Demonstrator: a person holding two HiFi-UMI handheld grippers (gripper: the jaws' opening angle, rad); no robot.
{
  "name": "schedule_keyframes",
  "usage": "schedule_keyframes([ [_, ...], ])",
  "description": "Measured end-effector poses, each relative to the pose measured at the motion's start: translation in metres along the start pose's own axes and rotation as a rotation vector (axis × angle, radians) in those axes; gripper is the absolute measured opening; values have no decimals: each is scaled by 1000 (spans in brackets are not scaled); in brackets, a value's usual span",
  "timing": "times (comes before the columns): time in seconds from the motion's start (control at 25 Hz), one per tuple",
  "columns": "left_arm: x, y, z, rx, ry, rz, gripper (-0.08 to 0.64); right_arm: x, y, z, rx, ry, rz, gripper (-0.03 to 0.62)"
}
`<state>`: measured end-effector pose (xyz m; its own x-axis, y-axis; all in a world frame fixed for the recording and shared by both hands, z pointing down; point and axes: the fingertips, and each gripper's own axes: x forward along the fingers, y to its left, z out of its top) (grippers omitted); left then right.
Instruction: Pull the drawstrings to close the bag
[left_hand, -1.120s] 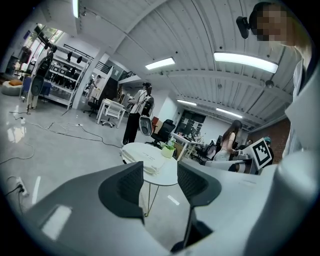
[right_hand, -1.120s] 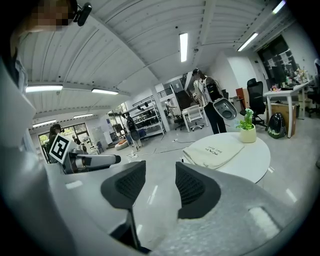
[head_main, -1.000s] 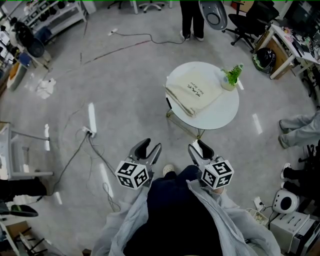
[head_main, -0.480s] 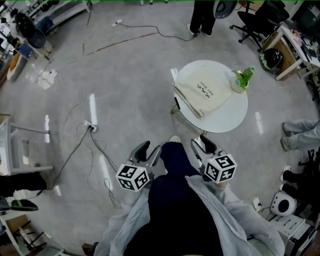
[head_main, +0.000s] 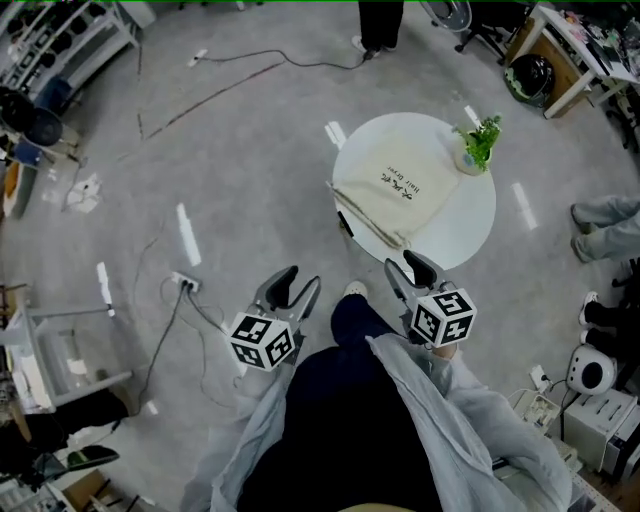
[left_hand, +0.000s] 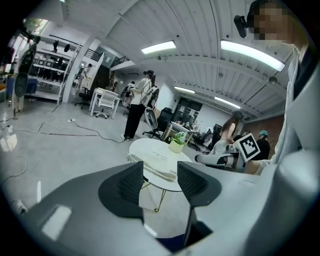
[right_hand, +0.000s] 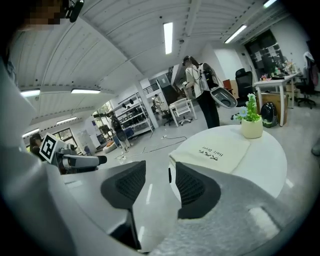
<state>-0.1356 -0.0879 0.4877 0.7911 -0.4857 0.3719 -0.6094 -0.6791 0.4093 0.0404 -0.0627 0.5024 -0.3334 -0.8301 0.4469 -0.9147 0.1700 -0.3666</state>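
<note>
Across the floor ahead, on round white table (head_main: 470, 235): cream cloth bag (head_main: 400, 192), lying flat and reaching the near rim. Probably light, soft and floppy, apt to bunch and slide as cords tighten. Best taken at the drawstring ends, not discernible from here. Well short of it, left gripper (head_main: 300, 282) and right gripper (head_main: 408, 268), jaws partway apart, gripping nothing, bag showing only far beyond each gap. Just beside the bag's far corner, small potted plant (head_main: 478, 145).
</note>
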Motion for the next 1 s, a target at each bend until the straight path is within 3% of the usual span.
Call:
schedule_keyframes([
  [0.32,57,15,32,88,86,-89,210,12,-51,12,89,-36,-115,183],
  [0.52,81,24,33,64,114,-120,210,17,-71,17,109,-47,-142,183],
  [0.76,107,45,40,79,143,-143,210,17,-93,24,115,-62,-187,183],
  [1.0,129,72,41,157,225,-146,210,1,-110,10,136,-44,-238,173],
])
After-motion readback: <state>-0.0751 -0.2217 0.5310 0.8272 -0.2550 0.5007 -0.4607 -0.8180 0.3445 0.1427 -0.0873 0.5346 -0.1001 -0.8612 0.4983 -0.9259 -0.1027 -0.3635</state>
